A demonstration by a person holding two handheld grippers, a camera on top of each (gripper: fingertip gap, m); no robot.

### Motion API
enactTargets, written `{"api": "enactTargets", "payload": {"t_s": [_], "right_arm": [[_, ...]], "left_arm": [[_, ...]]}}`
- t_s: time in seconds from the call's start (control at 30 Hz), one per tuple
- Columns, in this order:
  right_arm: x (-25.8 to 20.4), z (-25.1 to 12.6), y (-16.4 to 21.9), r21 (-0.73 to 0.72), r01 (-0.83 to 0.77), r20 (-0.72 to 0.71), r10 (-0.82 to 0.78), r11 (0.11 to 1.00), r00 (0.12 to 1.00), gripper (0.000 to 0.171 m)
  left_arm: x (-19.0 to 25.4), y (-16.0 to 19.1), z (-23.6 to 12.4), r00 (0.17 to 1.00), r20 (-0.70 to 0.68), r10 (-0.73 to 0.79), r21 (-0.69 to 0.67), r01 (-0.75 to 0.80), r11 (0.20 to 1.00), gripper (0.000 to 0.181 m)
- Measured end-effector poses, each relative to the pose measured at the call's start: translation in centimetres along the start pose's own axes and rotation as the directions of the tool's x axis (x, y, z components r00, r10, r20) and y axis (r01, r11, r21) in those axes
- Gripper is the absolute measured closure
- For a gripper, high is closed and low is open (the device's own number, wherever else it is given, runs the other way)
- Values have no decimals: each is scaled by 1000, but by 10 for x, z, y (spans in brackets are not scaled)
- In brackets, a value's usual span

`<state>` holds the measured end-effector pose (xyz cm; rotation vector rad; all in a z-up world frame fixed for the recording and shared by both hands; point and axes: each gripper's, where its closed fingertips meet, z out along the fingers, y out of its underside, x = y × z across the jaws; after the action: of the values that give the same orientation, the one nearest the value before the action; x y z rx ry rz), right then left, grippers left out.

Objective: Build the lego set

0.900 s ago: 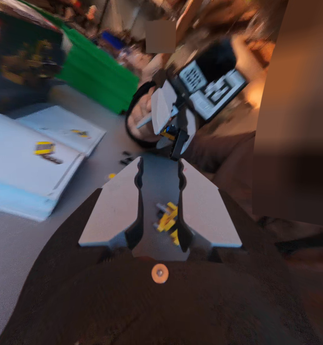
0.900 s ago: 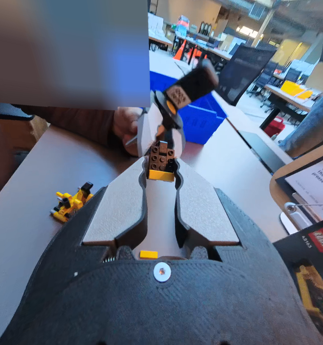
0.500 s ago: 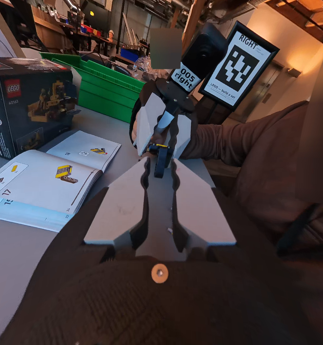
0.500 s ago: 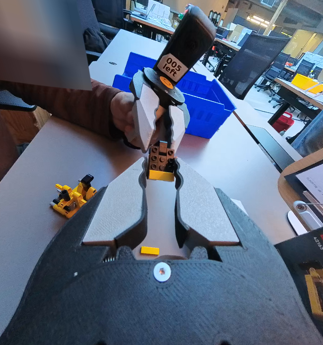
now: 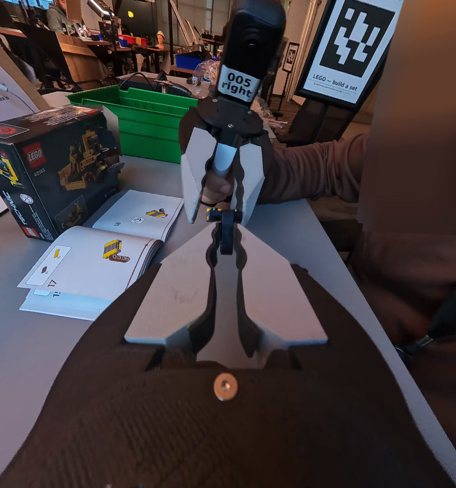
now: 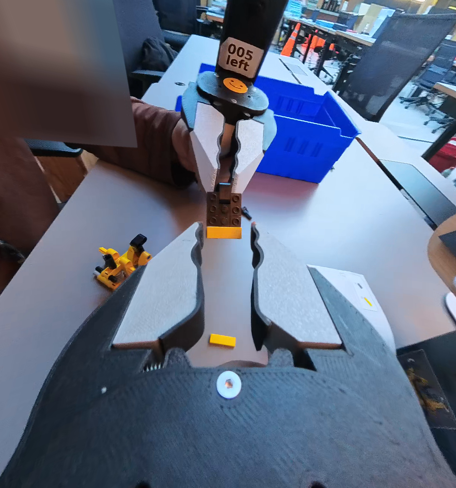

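Left gripper (image 5: 226,232) fingers pinch one brown-and-yellow lego assembly (image 6: 223,217); right gripper (image 6: 226,229) fingers spread wide, empty.

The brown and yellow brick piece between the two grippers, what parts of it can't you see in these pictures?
- Left wrist view: the brown and yellow brick assembly shows edge-on; its studded face is turned away.
- Right wrist view: its far end sits between the left gripper fingers, so the grip point is hidden.
- Its underside is hidden in both views.
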<state>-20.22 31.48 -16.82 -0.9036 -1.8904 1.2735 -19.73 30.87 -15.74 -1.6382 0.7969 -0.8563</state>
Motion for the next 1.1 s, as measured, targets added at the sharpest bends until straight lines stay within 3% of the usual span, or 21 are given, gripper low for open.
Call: {"api": "enactTargets", "payload": {"t_s": [0.3, 0.43, 0.5, 0.93, 1.0, 1.1], "right_arm": [[-6, 3, 6, -29, 21, 25, -20, 999, 999, 148], [-7, 4, 7, -32, 20, 34, -19, 999, 999, 148], [-8, 5, 8, -37, 18, 42, -16, 999, 999, 148], [-12, 6, 9, -40, 0, 72, 2, 999, 997, 148], [-12, 6, 9, -44, -4, 72, 7, 999, 997, 147], [-12, 4, 12, -61, -3, 83, 9, 998, 997, 148]], "left_arm": [[2, 2, 2, 1000, -2, 2, -13, -2, 1000, 174], [-1, 9, 7, 1000, 22, -4, -64, 6, 998, 149], [2, 9, 8, 999, 24, 32, -64, -31, 997, 159], [3, 8, 11, 999, 29, 39, -45, -37, 998, 163], [3, 10, 10, 997, 33, 67, -52, -65, 996, 177], [4, 13, 12, 998, 25, 60, -62, -58, 996, 176]]}}
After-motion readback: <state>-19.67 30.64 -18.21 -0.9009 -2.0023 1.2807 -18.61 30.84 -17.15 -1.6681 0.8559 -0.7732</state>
